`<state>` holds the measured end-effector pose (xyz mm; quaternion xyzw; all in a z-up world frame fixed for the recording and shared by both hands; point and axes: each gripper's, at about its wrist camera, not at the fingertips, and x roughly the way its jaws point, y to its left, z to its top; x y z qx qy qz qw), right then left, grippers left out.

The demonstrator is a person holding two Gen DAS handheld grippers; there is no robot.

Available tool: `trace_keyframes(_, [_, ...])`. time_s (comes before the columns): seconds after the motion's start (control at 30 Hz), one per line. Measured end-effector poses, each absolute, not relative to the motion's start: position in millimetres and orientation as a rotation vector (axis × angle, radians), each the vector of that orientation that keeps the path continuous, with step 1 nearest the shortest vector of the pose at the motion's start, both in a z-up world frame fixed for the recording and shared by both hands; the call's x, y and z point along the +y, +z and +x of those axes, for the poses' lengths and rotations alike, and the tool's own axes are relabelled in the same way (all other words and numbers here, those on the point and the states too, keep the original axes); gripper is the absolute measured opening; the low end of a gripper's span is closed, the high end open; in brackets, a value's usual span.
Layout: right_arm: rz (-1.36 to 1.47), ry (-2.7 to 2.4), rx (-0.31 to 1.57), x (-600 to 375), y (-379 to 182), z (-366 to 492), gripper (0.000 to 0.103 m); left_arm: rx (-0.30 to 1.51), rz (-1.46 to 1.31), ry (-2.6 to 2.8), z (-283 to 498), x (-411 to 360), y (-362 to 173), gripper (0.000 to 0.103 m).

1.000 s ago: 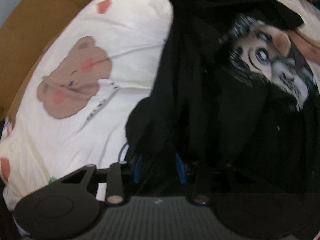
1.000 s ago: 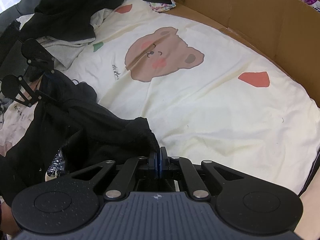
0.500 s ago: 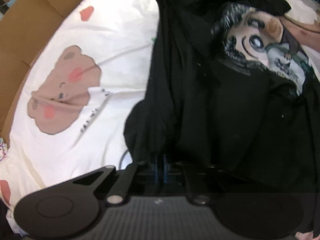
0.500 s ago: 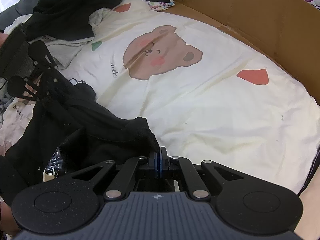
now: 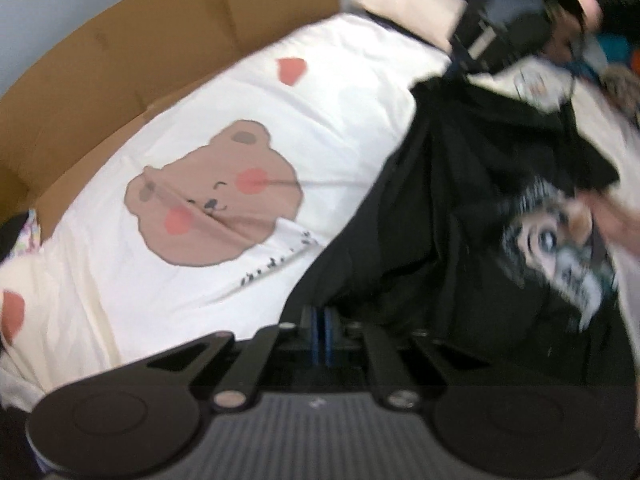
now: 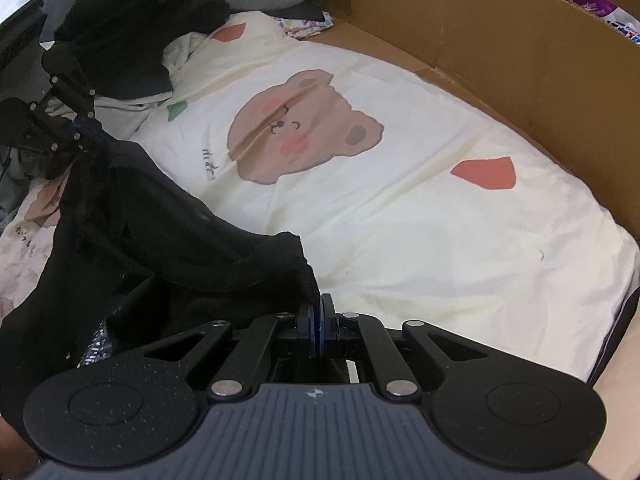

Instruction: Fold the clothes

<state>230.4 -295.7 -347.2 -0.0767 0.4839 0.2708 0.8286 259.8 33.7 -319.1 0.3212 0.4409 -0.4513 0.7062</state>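
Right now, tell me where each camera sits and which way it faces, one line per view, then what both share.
Left wrist: on the left gripper, angled down over the black shirt and bear quilt; its closed fingers pinch shirt; the right gripper shows far off.
Right wrist: on the right gripper, looking down across the quilt toward the cardboard; its fingers pinch shirt; the left gripper shows at left.
Shared: shirt, quilt, cardboard, each other's gripper.

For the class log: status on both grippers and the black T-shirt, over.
Left gripper shut on black T-shirt. Right gripper shut on another edge. Shirt hangs between them over bear-print duvet. Nothing blocking.
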Motion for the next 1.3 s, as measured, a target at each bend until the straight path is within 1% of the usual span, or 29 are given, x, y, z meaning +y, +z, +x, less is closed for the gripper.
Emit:
trace_keyframes(0.23, [-0.172,0.546,1.011,-302,-347,249,0.0,1.047,0.441,-0.957,293,34,-319,0.004])
trace_keyframes(0.53, [-0.174,0.518,1.004,-310,-352,276,0.0,1.129,0.254,-0.969,327,38,-325,0.004])
trace_keyframes(0.8, [-0.179,0.512,1.018,-308,-364,299,0.0,1.184,0.139,-0.986,364,43,-339,0.004])
trace_keyframes(1.03, [-0.177,0.511,1.051,-305,-379,319,0.0,1.148,0.058,-0.927,396,48,-350,0.001])
trace_keyframes(1.17, [-0.176,0.51,1.076,-303,-388,327,0.0,1.16,0.129,-0.936,401,38,-359,0.002])
trace_keyframes(1.2, [-0.18,0.512,1.081,-302,-390,327,0.0,1.167,0.156,-0.946,399,34,-361,0.004])
trace_keyframes(1.3, [-0.183,0.512,1.089,-302,-393,327,0.0,1.165,0.276,-0.992,386,19,-365,0.019])
